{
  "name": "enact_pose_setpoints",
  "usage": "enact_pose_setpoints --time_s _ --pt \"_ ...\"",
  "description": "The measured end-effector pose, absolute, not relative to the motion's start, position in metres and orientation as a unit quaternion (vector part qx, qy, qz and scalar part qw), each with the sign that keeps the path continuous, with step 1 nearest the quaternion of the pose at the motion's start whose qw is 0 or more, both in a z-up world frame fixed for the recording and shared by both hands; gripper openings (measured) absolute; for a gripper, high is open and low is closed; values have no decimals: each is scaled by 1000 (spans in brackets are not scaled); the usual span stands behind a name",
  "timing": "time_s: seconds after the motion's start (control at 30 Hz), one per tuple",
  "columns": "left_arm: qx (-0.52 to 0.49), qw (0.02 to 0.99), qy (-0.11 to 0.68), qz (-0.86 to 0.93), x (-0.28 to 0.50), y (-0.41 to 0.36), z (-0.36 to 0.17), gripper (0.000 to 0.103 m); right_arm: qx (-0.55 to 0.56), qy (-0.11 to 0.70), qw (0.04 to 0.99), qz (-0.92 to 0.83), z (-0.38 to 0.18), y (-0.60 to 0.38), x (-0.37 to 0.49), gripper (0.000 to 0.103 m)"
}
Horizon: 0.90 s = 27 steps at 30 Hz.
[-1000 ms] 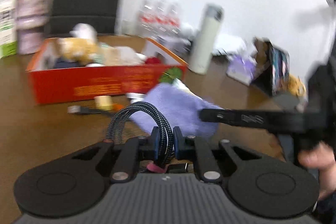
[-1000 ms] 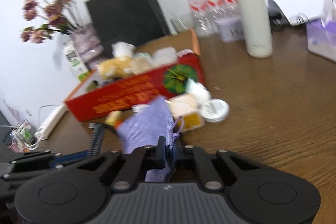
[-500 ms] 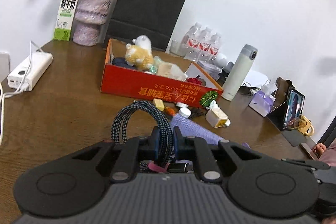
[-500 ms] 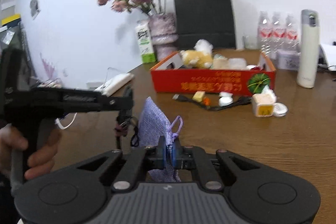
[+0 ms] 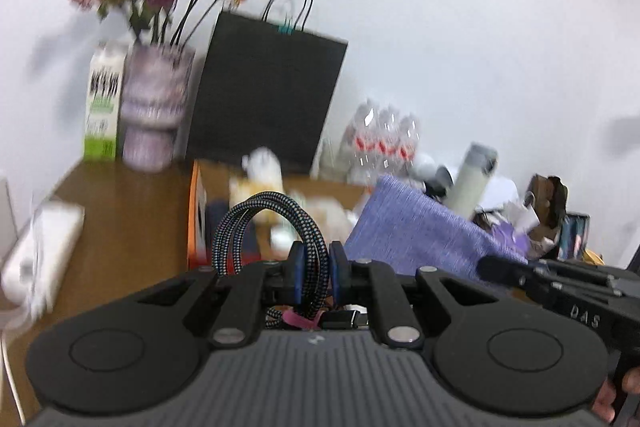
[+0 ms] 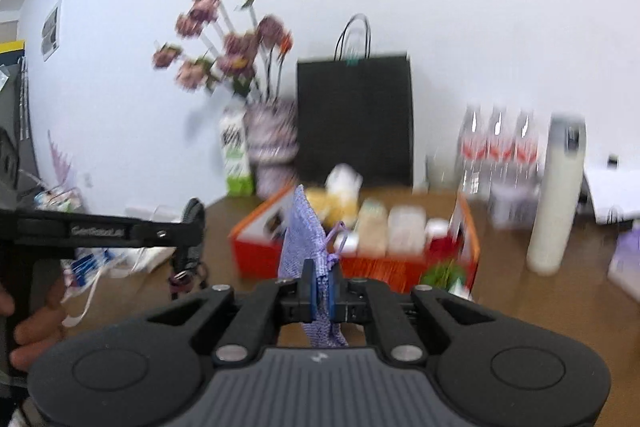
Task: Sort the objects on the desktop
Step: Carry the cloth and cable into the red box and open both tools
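My left gripper [image 5: 313,277] clamps coiled braided cable [image 5: 267,227]: springy, light. Right gripper [image 6: 320,291] pinches purple pouch [image 6: 302,235] at drawstring edge: limp, slippery. Red box [image 6: 352,259] at 12 o'clock.

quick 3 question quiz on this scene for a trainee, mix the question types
1. True or false: the left gripper is shut on a braided cable.
2. What does the right gripper hold: A) milk carton, B) purple pouch, C) white flask?
3. What colour is the box beyond the pouch?

Key: 1 true. 2 B. 3 red.
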<state>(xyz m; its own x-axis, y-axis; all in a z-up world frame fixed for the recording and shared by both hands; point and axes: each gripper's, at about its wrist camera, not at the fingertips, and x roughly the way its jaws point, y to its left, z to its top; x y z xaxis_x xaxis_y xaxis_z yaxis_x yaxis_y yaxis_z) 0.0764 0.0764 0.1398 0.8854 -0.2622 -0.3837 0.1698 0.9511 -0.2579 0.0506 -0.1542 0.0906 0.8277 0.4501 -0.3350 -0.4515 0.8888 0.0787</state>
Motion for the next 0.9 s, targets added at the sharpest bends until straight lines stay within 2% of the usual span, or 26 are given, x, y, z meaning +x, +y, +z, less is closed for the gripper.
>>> enact_pose_setpoints --time_s 0.17,0.27,0.4,0.53,0.57,0.6,0.63,0.67,0.7,0.77,0.8,0.9 --pt "-91 968 210 -103 148 80 179 13 41 169 946 275 141 -147 128 4" --pt "-103 952 268 -106 208 80 162 13 62 198 930 303 144 -140 179 4" --pt "-81 921 371 -84 284 69 94 14 80 373 896 227 70 -108 281 5" --pt "-80 905 405 -103 304 62 52 16 56 453 867 202 10 -87 316 5" --pt "-66 902 411 -114 304 59 46 19 52 461 863 199 6 -85 317 5" --pt "-56 900 416 -120 305 58 44 29 45 468 860 197 2 -84 318 7" --pt "-52 900 415 -124 303 58 43 38 38 474 858 193 0 -83 318 13" --pt "-55 903 407 -123 300 61 46 58 33 478 857 187 0 -84 320 16" --pt "-64 907 399 -120 299 65 52 73 33 479 857 185 2 -85 321 25" --pt "-91 914 377 -117 291 75 69 81 40 471 861 186 13 -92 317 27" --pt "-100 914 375 -119 289 79 79 82 43 465 864 185 20 -95 314 31" --pt "-108 916 370 -106 282 84 106 86 33 433 884 172 52 -104 305 49"
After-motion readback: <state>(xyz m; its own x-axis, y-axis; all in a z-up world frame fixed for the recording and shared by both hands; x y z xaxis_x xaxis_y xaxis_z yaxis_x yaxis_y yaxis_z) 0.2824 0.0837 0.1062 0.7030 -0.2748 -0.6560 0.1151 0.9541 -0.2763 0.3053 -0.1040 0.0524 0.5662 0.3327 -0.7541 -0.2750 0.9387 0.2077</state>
